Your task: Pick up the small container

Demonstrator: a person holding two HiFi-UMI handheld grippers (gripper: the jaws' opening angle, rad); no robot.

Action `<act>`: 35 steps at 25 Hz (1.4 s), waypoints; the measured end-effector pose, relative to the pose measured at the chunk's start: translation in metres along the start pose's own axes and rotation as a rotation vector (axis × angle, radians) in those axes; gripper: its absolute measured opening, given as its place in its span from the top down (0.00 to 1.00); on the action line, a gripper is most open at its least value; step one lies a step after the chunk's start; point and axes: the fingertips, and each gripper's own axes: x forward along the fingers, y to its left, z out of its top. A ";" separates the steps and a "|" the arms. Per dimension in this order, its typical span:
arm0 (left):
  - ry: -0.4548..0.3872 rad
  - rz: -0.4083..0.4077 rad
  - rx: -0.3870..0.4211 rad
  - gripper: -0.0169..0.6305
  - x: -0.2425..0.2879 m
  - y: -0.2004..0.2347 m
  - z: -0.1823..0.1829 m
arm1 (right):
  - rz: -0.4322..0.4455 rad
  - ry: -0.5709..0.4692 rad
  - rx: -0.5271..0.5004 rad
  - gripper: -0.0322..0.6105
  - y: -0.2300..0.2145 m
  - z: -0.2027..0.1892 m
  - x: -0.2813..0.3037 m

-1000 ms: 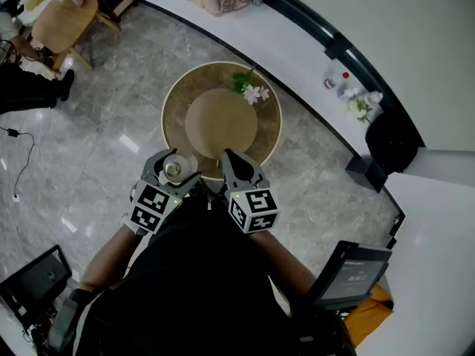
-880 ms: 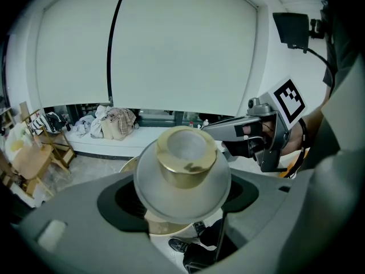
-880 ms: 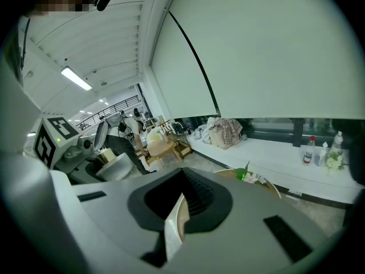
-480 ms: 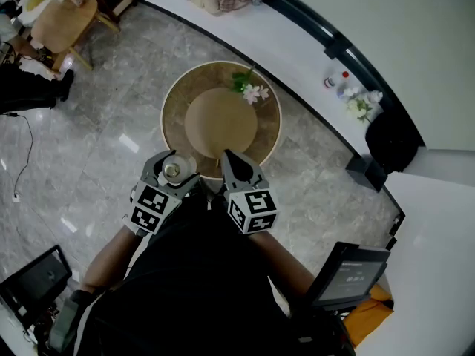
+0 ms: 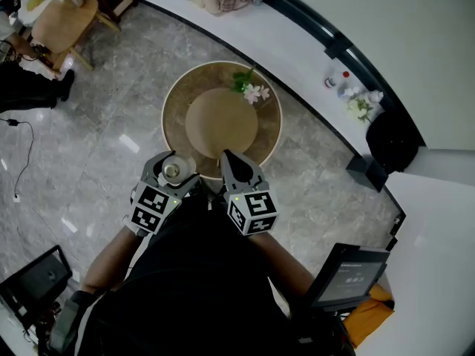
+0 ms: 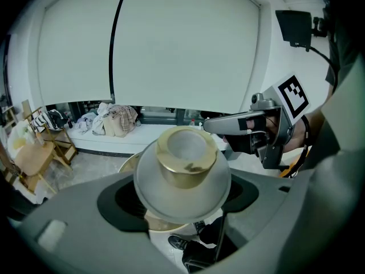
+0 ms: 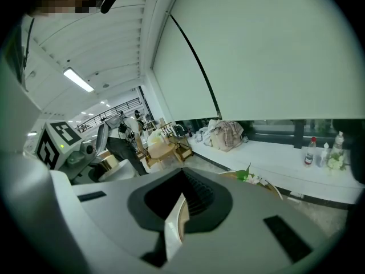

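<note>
The left tongs (image 5: 175, 167) are clenched on the small container (image 6: 182, 173). It sits between the two black pads, which press on its wide round sides. The container has a white body like a little bowl and a gold neck on top, and the neck is open. It hangs in the air at the near edge of the round table (image 5: 272, 133), and it does not touch the table. Under it I see the floor and a shoe, so I think the pick-up is as good as done. The right tongs (image 5: 227, 159) are just beside it and are closed up tight. Only a thin white and tan strip shows in the slit between them, and I cannot tell what that strip is. The container looks small and light, so one pair of tongs should be enough. It looks hard and shiny, like glazed china, so it will not bend when squeezed. It is smooth and round, so I think it could slip or spin in the pads. It could also crack if it falls on the stone floor. The best place to hold it is where it is held now, at the widest part of the white body. The gold neck is thin and slick, so it is a worse spot.
</note>
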 end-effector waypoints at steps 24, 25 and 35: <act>0.013 0.001 0.009 0.45 0.003 0.001 -0.004 | 0.010 -0.015 -0.027 0.96 0.004 0.003 -0.002; 0.013 0.001 0.009 0.45 0.003 0.001 -0.004 | 0.012 -0.016 -0.029 0.96 0.005 0.003 -0.002; 0.015 0.001 0.010 0.45 0.003 0.002 -0.005 | 0.015 -0.017 -0.029 0.96 0.006 0.003 -0.002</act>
